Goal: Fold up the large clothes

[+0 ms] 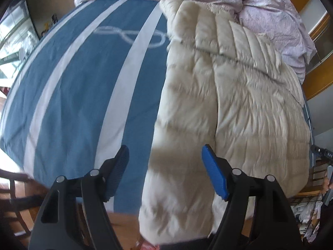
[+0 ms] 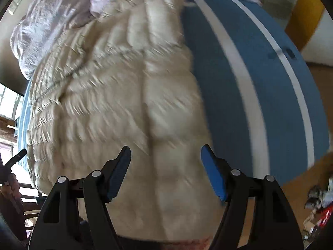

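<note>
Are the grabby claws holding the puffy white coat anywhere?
No. Both the left gripper and the right gripper have open jaws above the cream quilted puffer jacket, gripping nothing.

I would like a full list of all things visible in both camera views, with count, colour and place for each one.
Cream quilted puffer jacket: one, cream-white, lying lengthwise on the bed, lower end hanging over the near edge.
Blue bed cover with white stripes: one, blue and white, spread under the jacket.
Pale pink crumpled duvet: one, light pink, bunched at the far end of the bed.
Dark wooden chair: one, dark brown, on the floor beside the bed, at the view's left edge.
Wooden floor: orange-brown, around the bed.
Small clutter: number unclear, mixed colours, on the floor at the view's right edge.
Left tongs: one, black with blue pads, open, above the jacket's edge.
Right tongs: one, black with blue pads, open, above the jacket.
</note>
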Motion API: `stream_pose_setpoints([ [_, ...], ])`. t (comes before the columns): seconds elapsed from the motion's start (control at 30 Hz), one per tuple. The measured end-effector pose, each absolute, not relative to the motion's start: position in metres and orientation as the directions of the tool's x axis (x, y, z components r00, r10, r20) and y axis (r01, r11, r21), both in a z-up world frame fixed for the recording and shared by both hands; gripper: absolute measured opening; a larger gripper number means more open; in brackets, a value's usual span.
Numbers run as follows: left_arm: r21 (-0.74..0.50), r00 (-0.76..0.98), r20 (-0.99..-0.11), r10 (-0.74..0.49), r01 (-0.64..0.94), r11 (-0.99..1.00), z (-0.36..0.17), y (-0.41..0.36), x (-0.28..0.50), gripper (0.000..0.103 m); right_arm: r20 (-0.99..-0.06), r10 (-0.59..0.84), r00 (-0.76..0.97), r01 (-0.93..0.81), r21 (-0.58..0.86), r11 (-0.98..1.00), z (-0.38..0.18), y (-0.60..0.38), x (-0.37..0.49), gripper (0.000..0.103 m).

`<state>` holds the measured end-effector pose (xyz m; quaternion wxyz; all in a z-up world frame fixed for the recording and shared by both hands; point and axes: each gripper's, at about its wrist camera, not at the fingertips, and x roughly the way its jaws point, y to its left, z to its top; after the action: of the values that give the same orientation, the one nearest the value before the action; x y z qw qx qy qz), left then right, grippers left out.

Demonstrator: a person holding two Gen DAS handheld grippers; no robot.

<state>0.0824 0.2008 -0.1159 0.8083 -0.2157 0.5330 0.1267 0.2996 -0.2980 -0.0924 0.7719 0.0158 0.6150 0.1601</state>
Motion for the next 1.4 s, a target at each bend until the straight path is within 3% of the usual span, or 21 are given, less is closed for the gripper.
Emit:
stream_pose_setpoints([
  [0.27, -0.255, 0.411, -0.91, -0.052, -0.458, 0.852, -0.123, 0.186, 0.053, 0.071, -0.945, 0.301, 0.129, -0.219, 0.269, 0.938, -0.112, -0.327, 0.274, 0.07],
  [0.77, -0.296, 0.427, -0.901, -0.082, -0.464, 0.835, -0.131, 0.164, 0.027, 0.057, -0.86, 0.509, 0.027, -0.147, 0.5, 0.853, -0.131, -0.354, 0.254, 0.042],
  [0.9, -0.312, 0.426, -0.9, -0.097, -0.471, 0.825, -0.135, 0.162, 0.024, 0.046, -0.843, 0.538, 0.002, -0.131, 0.533, 0.836, -0.134, -0.357, 0.25, 0.039],
  [0.97, -0.327, 0.433, -0.895, -0.108, -0.47, 0.82, -0.135, 0.162, 0.021, 0.035, -0.835, 0.55, -0.011, -0.123, 0.547, 0.828, -0.137, -0.355, 0.249, 0.031],
  [1.03, -0.34, 0.446, -0.888, -0.113, -0.47, 0.814, -0.133, 0.163, 0.019, 0.021, -0.822, 0.57, -0.015, -0.122, 0.567, 0.815, -0.137, -0.357, 0.249, 0.016],
  [1.1, -0.335, 0.46, -0.883, -0.099, -0.467, 0.818, -0.125, 0.163, 0.02, 0.009, -0.816, 0.578, 0.005, -0.129, 0.572, 0.81, -0.13, -0.358, 0.251, 0.01],
  [1.4, -0.267, 0.552, -0.833, 0.019, -0.431, 0.862, -0.055, 0.173, 0.052, 0.005, -0.767, 0.601, 0.224, -0.196, 0.569, 0.799, -0.057, -0.359, 0.288, 0.007],
])
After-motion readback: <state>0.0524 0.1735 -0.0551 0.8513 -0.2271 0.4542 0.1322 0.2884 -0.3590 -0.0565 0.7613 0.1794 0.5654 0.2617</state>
